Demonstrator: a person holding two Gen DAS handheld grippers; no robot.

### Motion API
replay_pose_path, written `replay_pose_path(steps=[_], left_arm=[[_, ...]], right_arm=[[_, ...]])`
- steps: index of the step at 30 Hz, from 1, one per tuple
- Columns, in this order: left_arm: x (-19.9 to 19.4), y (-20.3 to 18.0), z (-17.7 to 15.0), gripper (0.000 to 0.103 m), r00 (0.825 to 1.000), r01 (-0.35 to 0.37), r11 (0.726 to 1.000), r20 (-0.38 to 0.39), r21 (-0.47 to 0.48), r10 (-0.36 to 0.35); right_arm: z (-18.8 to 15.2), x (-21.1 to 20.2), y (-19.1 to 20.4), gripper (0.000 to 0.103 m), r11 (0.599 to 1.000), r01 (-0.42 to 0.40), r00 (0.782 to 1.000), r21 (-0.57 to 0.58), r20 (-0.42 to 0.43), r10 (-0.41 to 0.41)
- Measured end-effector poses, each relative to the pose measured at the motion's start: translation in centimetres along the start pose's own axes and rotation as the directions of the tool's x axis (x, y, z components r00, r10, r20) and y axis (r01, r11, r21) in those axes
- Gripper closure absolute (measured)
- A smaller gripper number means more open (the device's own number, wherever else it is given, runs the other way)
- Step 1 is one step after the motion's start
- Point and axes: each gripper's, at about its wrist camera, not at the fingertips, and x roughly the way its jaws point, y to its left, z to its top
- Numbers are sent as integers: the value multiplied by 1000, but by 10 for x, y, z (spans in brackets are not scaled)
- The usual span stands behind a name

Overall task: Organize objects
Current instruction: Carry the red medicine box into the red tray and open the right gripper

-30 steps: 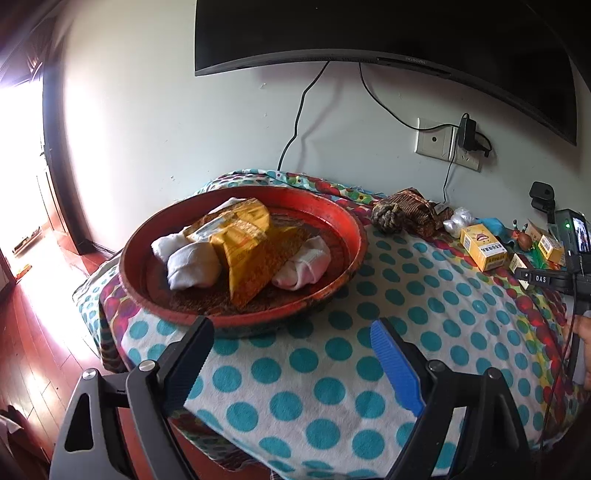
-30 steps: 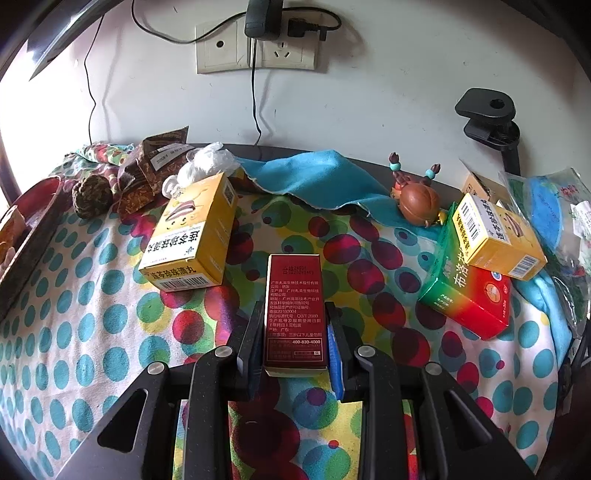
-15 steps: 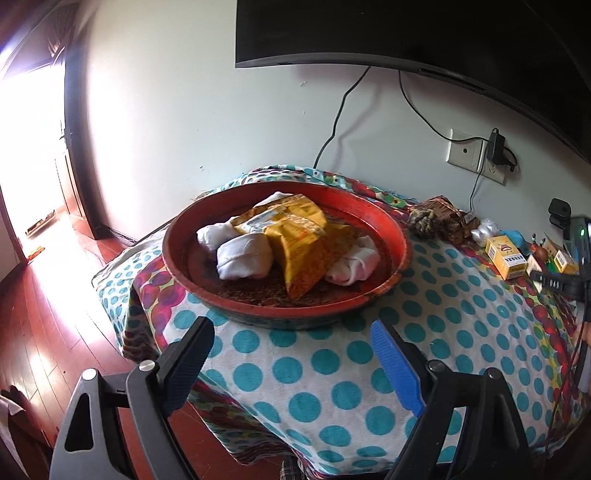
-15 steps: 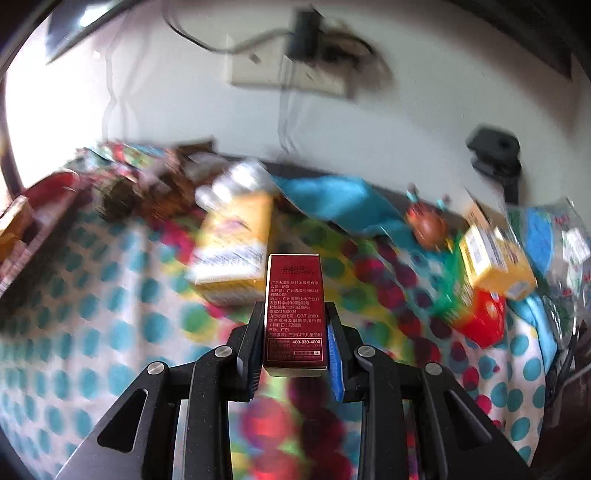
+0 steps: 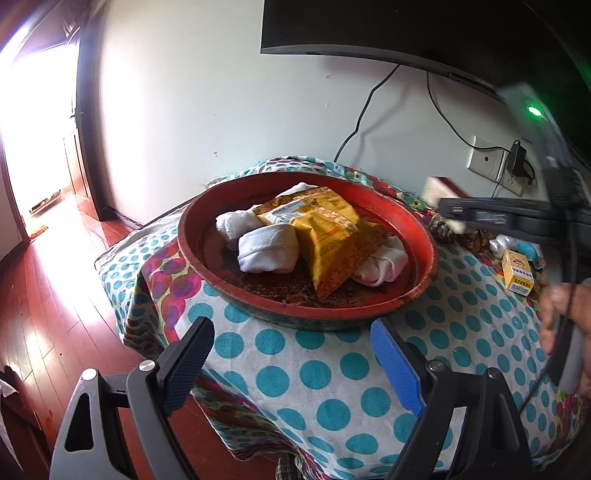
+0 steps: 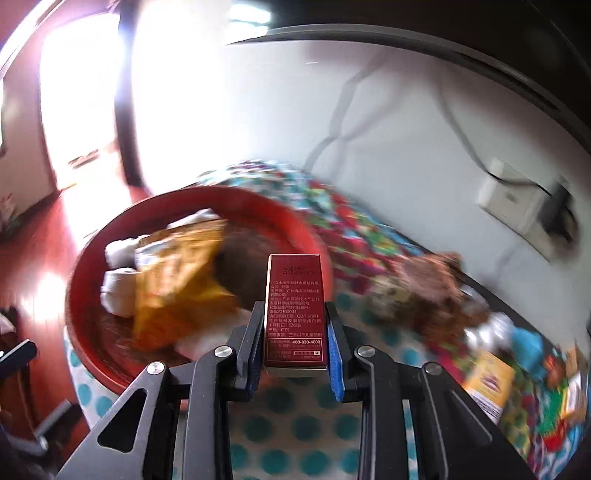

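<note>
A round red tray (image 5: 417,288) sits on the dotted cloth and holds a yellow packet (image 5: 325,236) and white bundles (image 5: 267,249). My left gripper (image 5: 291,354) is open and empty, just in front of the tray. My right gripper (image 6: 293,343) is shut on a dark red box (image 6: 294,306) and holds it in the air by the tray's (image 6: 85,280) right rim. In the left wrist view the right gripper (image 5: 480,216) enters from the right, above the table behind the tray.
A yellow box (image 5: 517,271), a brown packet (image 6: 432,284) and other small items lie on the cloth to the right. A wall socket (image 5: 487,158) with cables and a TV (image 5: 406,29) are behind. The table's left edge drops to a wooden floor (image 5: 44,295).
My right gripper has lifted the red box off the cloth and swung it left towards the red tray. My left gripper has drawn back a little from the tray.
</note>
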Motion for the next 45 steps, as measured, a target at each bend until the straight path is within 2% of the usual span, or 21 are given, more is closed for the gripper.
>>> replay_pose_path(steps=[7,19,23,26,27,28,30,32,36,39,40,41,45], left_arm=[[9,12,0,14,1000,-9,999,-20,-31,9],[15,18,-3,14,999,-10,999,-42,-53,8],[16,18,-4,14,999,-13,998,-44,-55,11],[17,18,-5,14,999,-15,999,-48,-52,13],[17,18,-6,14,999,-14,999,-49,-52,12],[17,17,-7,14,999,-14,999,-50,-52,12],[16,15,-8,14,999,-8,999,-46,-44,6],[14,12,-9,14,999,-9,999,-39,-33,7],[12,9,-10,14,1000,2,1000,-27,-21,-3],[6,5,-12,14,1000,30,999,-1,-16,-30],[4,3,-12,14,999,43,999,8,-14,-43],[3,1,-13,14,999,50,999,13,-8,-50],[4,-22,-19,14,997,79,995,13,54,-79]], right_arm=[[9,36,51,76,998,-24,999,-66,-44,21],[15,70,63,76,998,0,997,-65,-77,-6],[20,80,72,75,997,-23,996,-69,-88,17],[21,80,75,69,995,4,996,-102,-85,-12],[20,76,73,54,995,17,998,-101,-66,-24],[20,70,67,32,995,38,999,-89,-35,-41],[20,60,53,5,997,54,999,-49,5,-54],[17,44,32,4,999,34,998,4,51,-34],[5,28,-12,4,993,81,994,88,60,-86],[-22,14,-61,3,970,179,980,164,61,-191],[-37,12,-86,2,948,260,962,182,31,-270],[-49,13,-107,3,932,306,950,195,1,-312],[-93,9,-186,2,858,394,919,328,-113,-379]])
